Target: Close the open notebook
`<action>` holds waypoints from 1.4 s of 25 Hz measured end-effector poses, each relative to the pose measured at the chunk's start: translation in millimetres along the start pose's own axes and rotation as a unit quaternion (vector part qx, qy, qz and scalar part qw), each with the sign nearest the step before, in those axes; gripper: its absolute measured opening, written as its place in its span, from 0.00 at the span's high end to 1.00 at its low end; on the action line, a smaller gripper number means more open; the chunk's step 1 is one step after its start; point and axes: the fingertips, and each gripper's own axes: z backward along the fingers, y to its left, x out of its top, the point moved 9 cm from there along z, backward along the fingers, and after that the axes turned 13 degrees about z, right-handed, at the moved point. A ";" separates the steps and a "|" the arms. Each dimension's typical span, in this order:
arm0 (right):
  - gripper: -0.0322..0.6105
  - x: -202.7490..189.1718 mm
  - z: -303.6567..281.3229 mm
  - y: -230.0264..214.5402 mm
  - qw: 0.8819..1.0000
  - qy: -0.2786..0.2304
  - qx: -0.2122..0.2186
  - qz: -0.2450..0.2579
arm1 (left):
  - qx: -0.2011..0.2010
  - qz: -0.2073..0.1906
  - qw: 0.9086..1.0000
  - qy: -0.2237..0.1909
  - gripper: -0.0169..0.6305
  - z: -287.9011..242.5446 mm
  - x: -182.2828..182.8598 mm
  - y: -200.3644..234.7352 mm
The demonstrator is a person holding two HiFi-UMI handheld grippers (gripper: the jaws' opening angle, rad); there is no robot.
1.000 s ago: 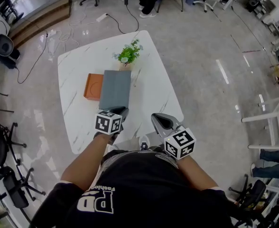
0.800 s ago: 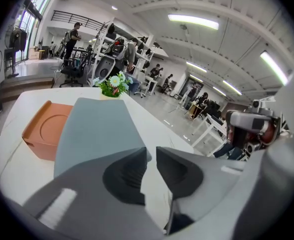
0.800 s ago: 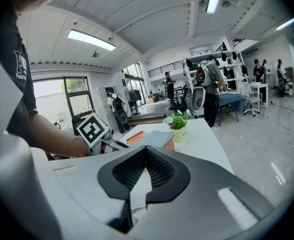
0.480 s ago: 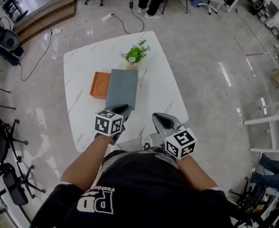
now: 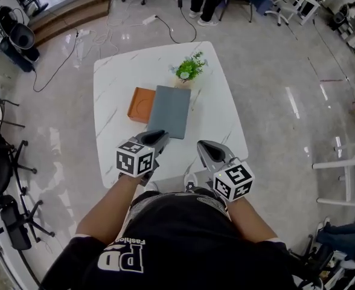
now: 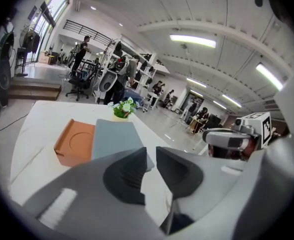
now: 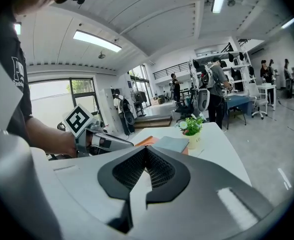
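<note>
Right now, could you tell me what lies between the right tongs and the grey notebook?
Only bare white tabletop; the head view shows nothing lying between the right tongs and the grey notebook.

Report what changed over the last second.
Only the view shifted: the table with the grey notebook, orange box and plant sits further right in the head view. Nothing taken or released; the left tongs and right tongs stayed empty, layout unchanged.

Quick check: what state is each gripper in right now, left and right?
Left gripper: open, fingers slightly apart, nothing between them.
Right gripper: closed, fingers together, holding nothing.
</note>
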 end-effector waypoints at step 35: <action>0.95 13.5 -67.0 45.7 0.996 0.022 0.079 0.046 | 0.039 -0.037 0.992 -0.113 0.88 122.9 -12.6 13.0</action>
